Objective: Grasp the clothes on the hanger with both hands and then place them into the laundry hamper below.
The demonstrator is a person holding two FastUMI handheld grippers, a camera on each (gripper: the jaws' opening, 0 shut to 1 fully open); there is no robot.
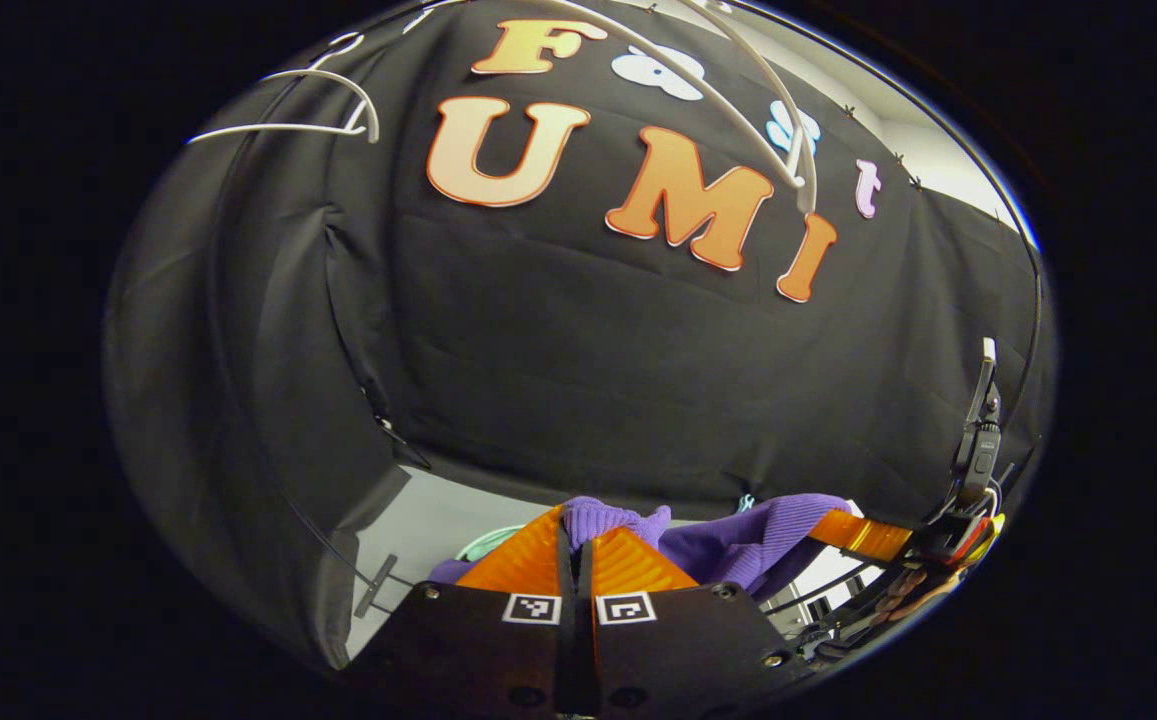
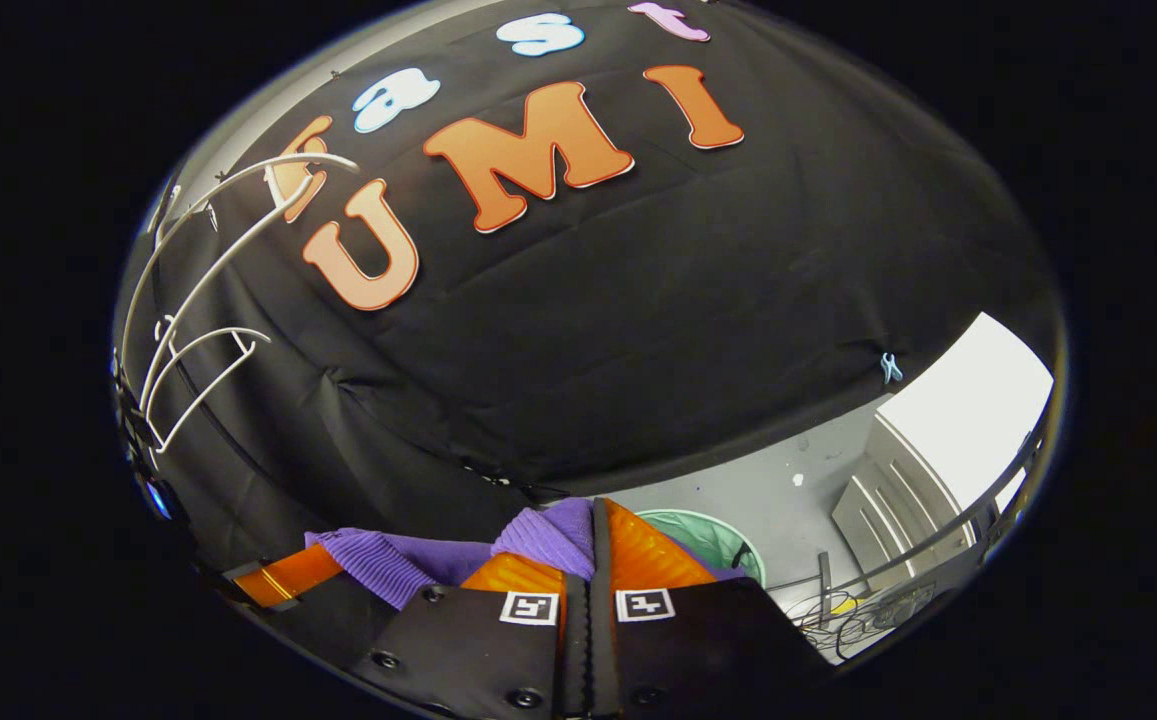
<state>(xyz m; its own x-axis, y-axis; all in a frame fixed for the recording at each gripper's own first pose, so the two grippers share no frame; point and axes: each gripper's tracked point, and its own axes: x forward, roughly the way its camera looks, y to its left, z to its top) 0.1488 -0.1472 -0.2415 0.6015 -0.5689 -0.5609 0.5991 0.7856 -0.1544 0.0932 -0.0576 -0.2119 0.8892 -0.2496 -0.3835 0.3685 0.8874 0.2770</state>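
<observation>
in the left gripper view, the left gripper [image 1: 578, 545] is pinched narrow on the purple garment [image 1: 738, 540], which stretches across to the right gripper [image 1: 863, 535]; a white hanger [image 1: 728, 90] hangs above. in the right gripper view, the right gripper [image 2: 593, 540] clamps the garment [image 2: 388, 560], with the green hamper [image 2: 708, 540] below on the floor [image 2: 798, 510].
</observation>
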